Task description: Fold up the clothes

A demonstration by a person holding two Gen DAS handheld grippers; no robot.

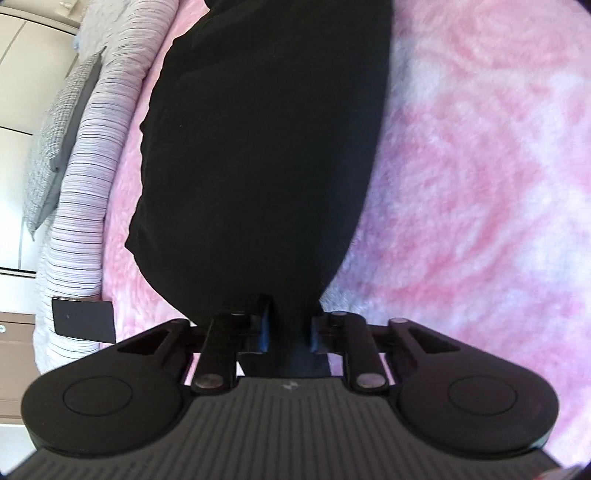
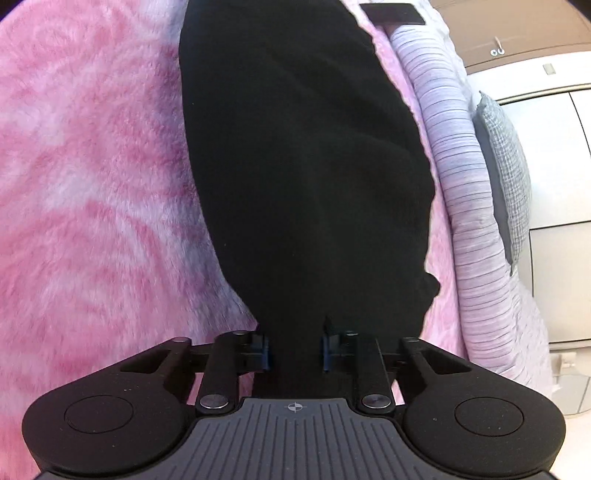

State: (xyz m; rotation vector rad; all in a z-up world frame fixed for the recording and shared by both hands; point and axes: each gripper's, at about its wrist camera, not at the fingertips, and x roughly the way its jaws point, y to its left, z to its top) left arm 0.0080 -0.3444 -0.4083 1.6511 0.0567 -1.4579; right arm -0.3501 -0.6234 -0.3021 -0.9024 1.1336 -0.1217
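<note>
Stretching across the fluffy pink blanket (image 1: 480,166), a black garment (image 1: 266,147) lies in one long dark band, its cloth too dark to show a seam or what kind of clothing it is. One end of it runs straight into the left gripper (image 1: 290,325), whose blue-padded fingers (image 1: 264,332) are clenched on a narrow gather of the fabric. The other end does the same at the right gripper (image 2: 295,349): its fingers (image 2: 265,352) pinch a bunched strip of the black cloth between them. From each gripper the garment widens out and rests on the blanket, with a ragged edge on the side toward the pillows.

The blanket covers the bed, mottled in pink and white, with a deep pile. Along its far edge lies a long bolster (image 1: 92,166) of pale cloth with thin dark stripes, and beside that leans a grey checked pillow (image 1: 55,147). A flat black rectangular object (image 1: 83,319), which I cannot identify, sits on the striped cloth near the bed's corner. Beyond the bed stand pale wardrobe doors (image 2: 554,147) and a brown cabinet front (image 2: 517,29).
</note>
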